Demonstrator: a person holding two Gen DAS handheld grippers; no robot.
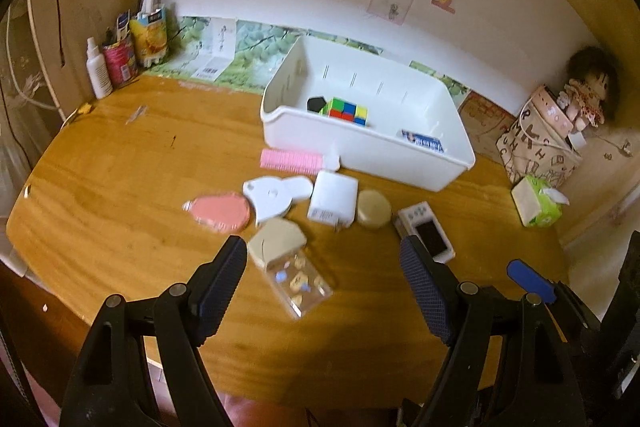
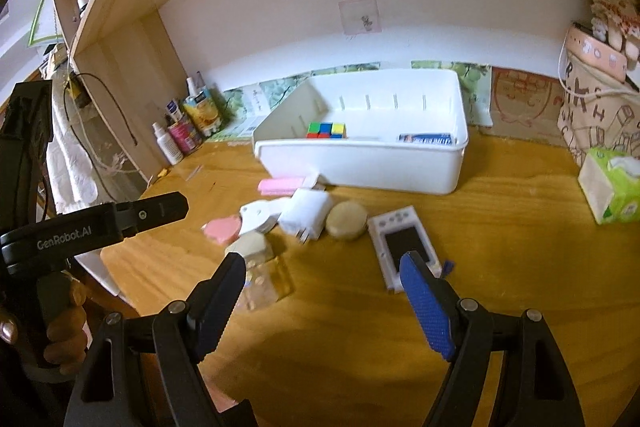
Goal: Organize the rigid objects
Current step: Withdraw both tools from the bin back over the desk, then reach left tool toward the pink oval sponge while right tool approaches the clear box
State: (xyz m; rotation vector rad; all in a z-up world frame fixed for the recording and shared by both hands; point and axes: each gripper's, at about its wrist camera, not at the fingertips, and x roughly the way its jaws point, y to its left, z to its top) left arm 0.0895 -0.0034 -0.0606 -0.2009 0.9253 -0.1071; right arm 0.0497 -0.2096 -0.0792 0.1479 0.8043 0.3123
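A white bin on the wooden desk holds a colour cube, a black piece and a blue-white box. In front of it lie a pink comb, a white charger, a round beige tin, a white handheld device, a white tape measure, a pink oval and a clear jar with a beige lid. My left gripper and right gripper are open and empty, above the desk's near part.
Bottles and cans stand at the back left corner. A patterned bag with a doll and a green tissue pack sit at the right. A shelf unit rises on the left.
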